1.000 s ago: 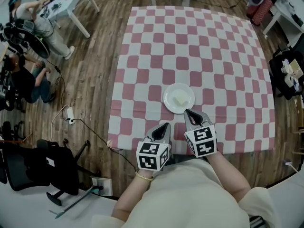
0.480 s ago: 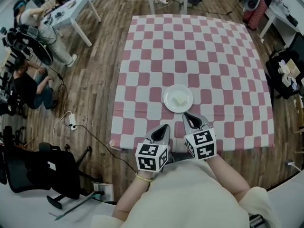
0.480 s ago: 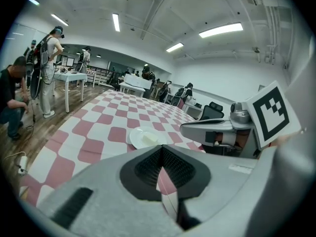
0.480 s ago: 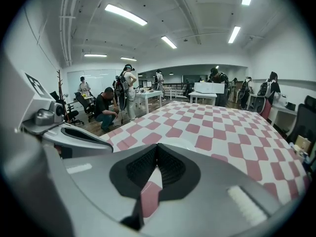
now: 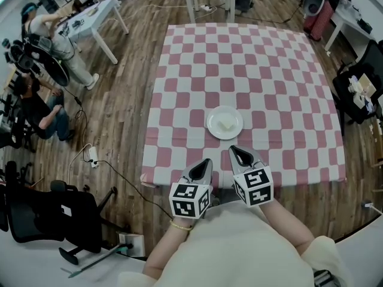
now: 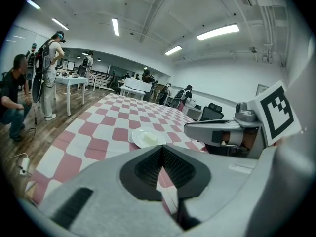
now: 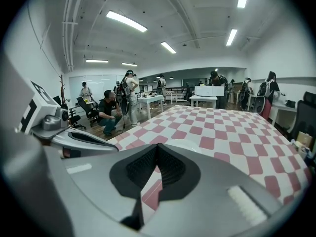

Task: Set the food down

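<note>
The floor [image 5: 122, 118] is made of dark wooden planks. A large table [image 5: 281, 70] is covered with a red-and-white checked cloth. A white table [image 5: 96, 11] is placed at the far left, a black chair [image 5: 36, 211] nearer. Long ceiling lamps [image 6: 217, 31] are lit.

My head camera looked steeply down on the checked table [image 5: 251, 58] from high above. Cameras on my left gripper [image 5: 207, 162] and right gripper [image 5: 237, 152] faced low across that same table.
</note>
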A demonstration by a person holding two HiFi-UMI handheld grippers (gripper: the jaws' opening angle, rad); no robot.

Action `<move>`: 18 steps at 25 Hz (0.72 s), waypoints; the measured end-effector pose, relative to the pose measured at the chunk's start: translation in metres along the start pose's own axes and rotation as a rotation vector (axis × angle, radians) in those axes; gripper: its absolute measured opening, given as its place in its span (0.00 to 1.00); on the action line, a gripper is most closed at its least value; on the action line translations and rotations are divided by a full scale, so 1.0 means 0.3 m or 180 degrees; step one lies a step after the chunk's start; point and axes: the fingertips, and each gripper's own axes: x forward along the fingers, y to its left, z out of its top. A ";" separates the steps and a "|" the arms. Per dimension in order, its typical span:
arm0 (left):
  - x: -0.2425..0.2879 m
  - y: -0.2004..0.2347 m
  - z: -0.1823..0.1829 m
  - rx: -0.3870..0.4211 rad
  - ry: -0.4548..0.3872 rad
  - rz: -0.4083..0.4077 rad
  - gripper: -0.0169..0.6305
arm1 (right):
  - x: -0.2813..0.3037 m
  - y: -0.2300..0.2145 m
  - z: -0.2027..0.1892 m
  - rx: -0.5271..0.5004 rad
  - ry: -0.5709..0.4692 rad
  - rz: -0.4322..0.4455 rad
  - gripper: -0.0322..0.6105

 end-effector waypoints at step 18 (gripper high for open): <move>-0.080 -0.022 -0.008 0.0108 -0.0134 0.0010 0.03 | -0.078 0.088 -0.005 0.0002 -0.0209 0.0072 0.06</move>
